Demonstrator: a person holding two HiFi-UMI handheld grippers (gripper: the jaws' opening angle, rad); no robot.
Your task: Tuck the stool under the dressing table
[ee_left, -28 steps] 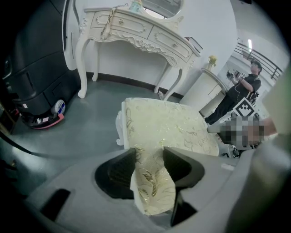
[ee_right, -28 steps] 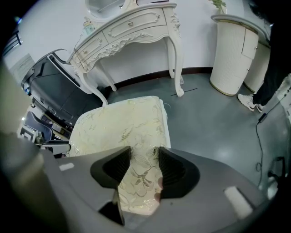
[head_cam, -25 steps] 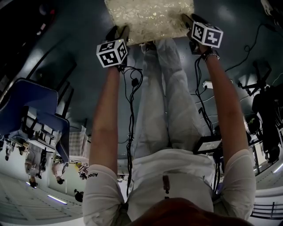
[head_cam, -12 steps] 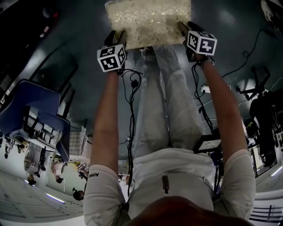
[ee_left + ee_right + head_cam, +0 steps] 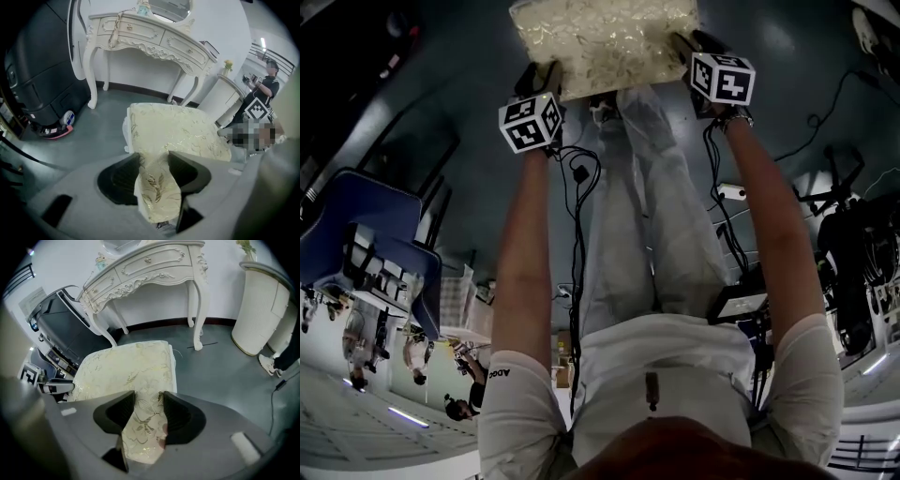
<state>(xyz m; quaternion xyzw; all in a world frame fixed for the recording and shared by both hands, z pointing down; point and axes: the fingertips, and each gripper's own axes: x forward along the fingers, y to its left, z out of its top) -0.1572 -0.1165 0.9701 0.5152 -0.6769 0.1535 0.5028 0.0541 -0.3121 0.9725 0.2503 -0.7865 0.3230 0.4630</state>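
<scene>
"So, has the cream, gold-flowered cushioned stool (image 5: 600,37) been moved?"

"Yes, it has been pushed a bit farther, toward the white carved dressing table (image 5: 140,32), but is not tucked under yet. Its near corners are pinched tight by the left gripper (image 5: 157,172) and right gripper (image 5: 146,412)."

I see a cream stool (image 5: 178,131) with shiny gold leaves, a white dressing table (image 5: 140,35), a dark grey floor (image 5: 89,136) and a blue chair (image 5: 380,230).

One stool (image 5: 174,133), one dressing table (image 5: 146,35), two tools (image 5: 157,172) (image 5: 147,409)
</scene>
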